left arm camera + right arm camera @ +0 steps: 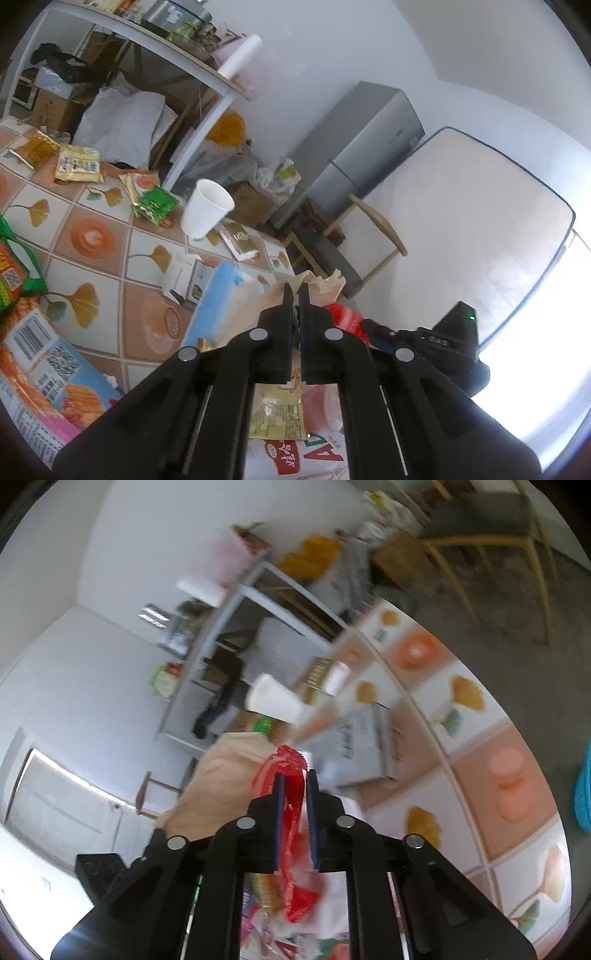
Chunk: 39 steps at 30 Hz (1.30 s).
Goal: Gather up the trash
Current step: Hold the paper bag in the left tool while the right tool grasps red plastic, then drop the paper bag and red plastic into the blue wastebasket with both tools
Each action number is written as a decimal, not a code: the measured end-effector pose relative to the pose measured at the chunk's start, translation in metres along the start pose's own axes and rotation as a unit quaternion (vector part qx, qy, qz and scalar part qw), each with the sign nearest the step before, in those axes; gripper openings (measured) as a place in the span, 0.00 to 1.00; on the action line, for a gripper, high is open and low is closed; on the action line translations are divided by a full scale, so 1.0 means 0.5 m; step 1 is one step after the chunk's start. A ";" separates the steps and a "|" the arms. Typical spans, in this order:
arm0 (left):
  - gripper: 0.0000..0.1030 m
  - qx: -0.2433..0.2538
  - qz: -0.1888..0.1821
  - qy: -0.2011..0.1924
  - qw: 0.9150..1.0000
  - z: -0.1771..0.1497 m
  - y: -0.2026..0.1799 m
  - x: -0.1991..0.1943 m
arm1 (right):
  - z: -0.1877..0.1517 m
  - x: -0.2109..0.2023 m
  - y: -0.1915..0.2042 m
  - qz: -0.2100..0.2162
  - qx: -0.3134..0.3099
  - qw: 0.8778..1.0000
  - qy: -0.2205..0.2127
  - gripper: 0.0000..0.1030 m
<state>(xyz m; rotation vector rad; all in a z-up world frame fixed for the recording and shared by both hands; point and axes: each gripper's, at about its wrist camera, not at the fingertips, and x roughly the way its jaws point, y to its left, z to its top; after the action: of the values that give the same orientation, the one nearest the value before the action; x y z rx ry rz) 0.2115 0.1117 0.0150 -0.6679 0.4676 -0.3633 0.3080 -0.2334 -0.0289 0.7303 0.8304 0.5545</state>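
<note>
My left gripper (294, 291) is shut, its tips pinching the top edge of a brown paper bag (327, 284) held over the table's near corner. My right gripper (295, 775) is shut on a crumpled red wrapper (291, 805), right beside the bag (225, 775). From the left wrist view the red wrapper (345, 319) shows just right of my fingers, with the right gripper's black body behind it. A yellow snack packet (279, 413) and other printed wrappers lie below the left gripper.
The patterned tablecloth (92, 236) carries a white paper cup (205, 212), a green wrapper (155, 203), yellow packets (77, 168), a blue box (218, 295) and large snack bags at left. Beyond the edge stand a wooden chair (369, 236), a grey fridge (369, 147) and a shelf rack.
</note>
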 end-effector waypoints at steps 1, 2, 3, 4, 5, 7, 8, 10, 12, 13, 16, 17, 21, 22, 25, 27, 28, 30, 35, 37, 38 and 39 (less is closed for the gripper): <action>0.01 -0.002 0.000 -0.005 1.000 0.003 0.002 -0.006 | 0.002 -0.003 0.013 0.008 -0.008 1.000 -0.004 0.09; 0.01 -0.005 -0.001 -0.010 1.000 0.006 0.004 -0.012 | 0.006 -0.008 0.023 0.016 -0.014 1.000 -0.007 0.08; 0.01 -0.008 -0.002 -0.017 1.000 0.010 0.004 -0.019 | 0.008 -0.012 0.033 0.022 -0.021 0.999 -0.011 0.08; 0.01 -0.009 -0.002 -0.021 1.000 0.013 0.003 -0.025 | 0.011 -0.019 0.049 0.029 -0.030 0.999 -0.018 0.07; 0.01 -0.010 -0.002 -0.024 1.000 0.015 0.002 -0.030 | 0.013 -0.024 0.061 0.034 -0.036 0.999 -0.022 0.07; 0.01 -0.013 -0.001 -0.032 0.999 0.020 -0.001 -0.041 | 0.017 -0.036 0.085 0.043 -0.051 0.997 -0.030 0.07; 0.01 -0.014 -0.001 -0.037 0.999 0.023 -0.004 -0.048 | 0.018 -0.045 0.096 0.045 -0.058 0.997 -0.033 0.07; 0.01 -0.011 -0.002 -0.050 0.999 0.032 -0.015 -0.063 | 0.022 -0.059 0.120 0.049 -0.076 0.995 -0.041 0.07; 0.01 -0.004 -0.001 -0.059 0.998 0.039 -0.028 -0.074 | 0.021 -0.078 0.136 0.051 -0.090 0.993 -0.050 0.07; 0.01 -0.001 0.000 -0.064 0.998 0.043 -0.034 -0.080 | 0.021 -0.092 0.145 0.053 -0.096 0.993 -0.055 0.07; 0.01 0.015 -0.001 -0.084 0.996 0.061 -0.063 -0.101 | 0.018 -0.132 0.158 0.059 -0.104 0.990 -0.070 0.07; 0.01 0.025 -0.004 -0.089 0.996 0.068 -0.076 -0.108 | 0.017 -0.146 0.163 0.061 -0.107 0.990 -0.074 0.07; 0.01 0.046 -0.032 -0.067 0.996 0.081 -0.121 -0.106 | 0.008 -0.213 0.171 0.060 -0.123 0.986 -0.099 0.07; 0.01 0.048 -0.037 -0.059 0.996 0.080 -0.131 -0.105 | 0.003 -0.238 0.170 0.058 -0.127 0.984 -0.109 0.07; 0.01 0.071 -0.062 -0.028 0.995 0.066 -0.195 -0.092 | -0.009 -0.311 0.156 0.048 -0.132 0.980 -0.140 0.07; 0.01 0.089 -0.077 -0.014 0.993 0.053 -0.238 -0.082 | -0.017 -0.367 0.132 0.043 -0.124 0.979 -0.158 0.07; 0.01 0.098 -0.086 -0.005 0.991 0.043 -0.262 -0.075 | -0.020 -0.389 0.120 0.038 -0.120 0.978 -0.164 0.07; 0.01 0.120 -0.109 0.014 0.987 0.018 -0.324 -0.054 | -0.027 -0.447 0.087 0.024 -0.109 0.978 -0.178 0.07; 0.01 0.150 -0.172 0.074 0.971 -0.051 -0.460 0.027 | -0.051 -0.580 -0.006 -0.022 -0.072 0.974 -0.214 0.07; 0.01 0.158 -0.192 0.106 0.963 -0.087 -0.509 0.073 | -0.064 -0.627 -0.053 -0.046 -0.053 0.972 -0.226 0.07; 0.01 0.159 -0.204 0.129 0.957 -0.114 -0.537 0.108 | -0.072 -0.651 -0.081 -0.061 -0.039 0.970 -0.231 0.07; 0.01 0.158 -0.211 0.146 0.953 -0.135 -0.556 0.137 | -0.076 -0.662 -0.099 -0.070 -0.031 0.970 -0.232 0.07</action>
<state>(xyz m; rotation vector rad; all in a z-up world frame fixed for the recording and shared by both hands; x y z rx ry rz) 0.1860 -0.1567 0.1322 -0.3969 0.5319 -0.9321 0.0990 -0.4792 0.0670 0.7013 0.4210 0.2630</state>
